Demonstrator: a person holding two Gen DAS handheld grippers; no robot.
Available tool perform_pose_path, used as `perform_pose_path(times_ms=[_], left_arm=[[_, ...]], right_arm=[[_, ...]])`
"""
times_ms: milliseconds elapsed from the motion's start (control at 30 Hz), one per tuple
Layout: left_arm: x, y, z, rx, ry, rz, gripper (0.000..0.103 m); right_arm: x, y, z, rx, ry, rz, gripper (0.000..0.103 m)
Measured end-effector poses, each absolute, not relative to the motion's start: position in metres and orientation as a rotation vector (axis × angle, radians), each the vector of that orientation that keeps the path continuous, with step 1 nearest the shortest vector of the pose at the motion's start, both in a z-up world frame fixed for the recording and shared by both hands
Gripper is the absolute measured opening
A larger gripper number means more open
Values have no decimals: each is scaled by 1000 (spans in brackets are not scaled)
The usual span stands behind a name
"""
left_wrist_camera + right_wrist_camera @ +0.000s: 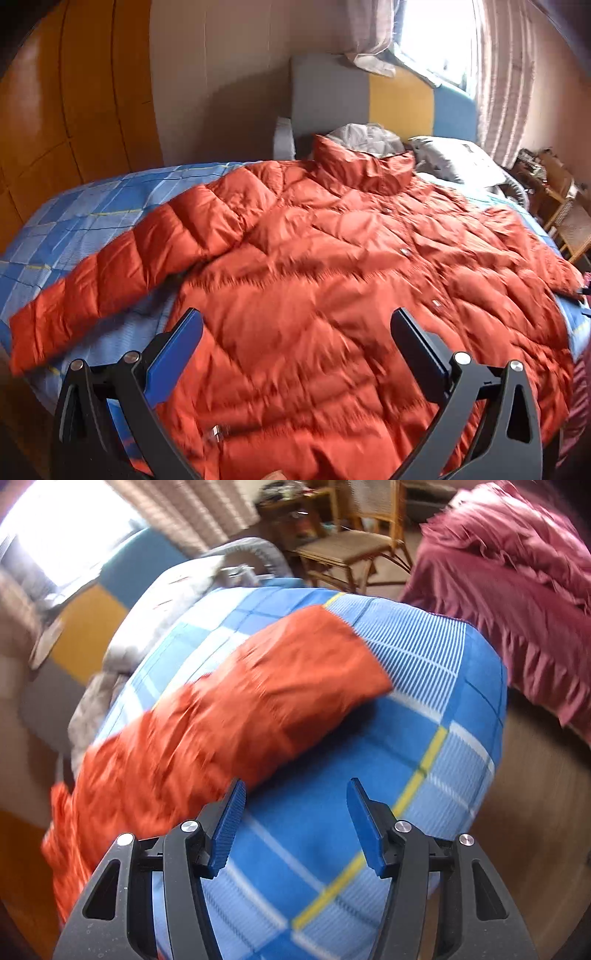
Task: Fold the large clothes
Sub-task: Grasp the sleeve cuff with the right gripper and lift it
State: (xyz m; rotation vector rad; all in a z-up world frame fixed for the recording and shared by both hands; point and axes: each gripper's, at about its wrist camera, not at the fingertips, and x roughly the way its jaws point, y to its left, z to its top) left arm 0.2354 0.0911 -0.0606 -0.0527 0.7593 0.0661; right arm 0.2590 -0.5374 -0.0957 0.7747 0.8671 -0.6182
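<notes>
Both grippers, left (295,332) and right (295,805), are released; grasp the jacket (332,277) sleeve (258,701) cuff squarely before folding inward.

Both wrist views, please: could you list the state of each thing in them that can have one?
Orange jacket: spread flat on the bed, front up, unfolded, collar standing.
Jacket sleeve: stretched out across the checked bedspread, not folded in.
Left tongs: open, empty, above the jacket's body.
Right tongs: open, empty, beside the sleeve.
Curtains: drawn aside, window bright.
</notes>
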Motion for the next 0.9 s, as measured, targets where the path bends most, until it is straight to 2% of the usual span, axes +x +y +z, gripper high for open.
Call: perform_pose_path(times_ms=[233,300,367,533,700,900], left_arm=[[291,99,-70,-120,823,101,101],[303,99,-72,-120,821,104,101],[315,98,-75,-115,823,102,101],[352,96,-87,-52,850,102,101],[379,106,-107,-77,899,97,100],[386,115,-144,-135,957,85,101]], right_arm=[[274,-570,-108,927,800,-663,55],[278,-578,-110,944,781,-676,46],[279,-582,-111,963,775,-688,33],[284,-593,-110,986,765,-677,15],[300,-589,-88,930,749,-661,8],[332,-559,-46,806,720,-587,7]])
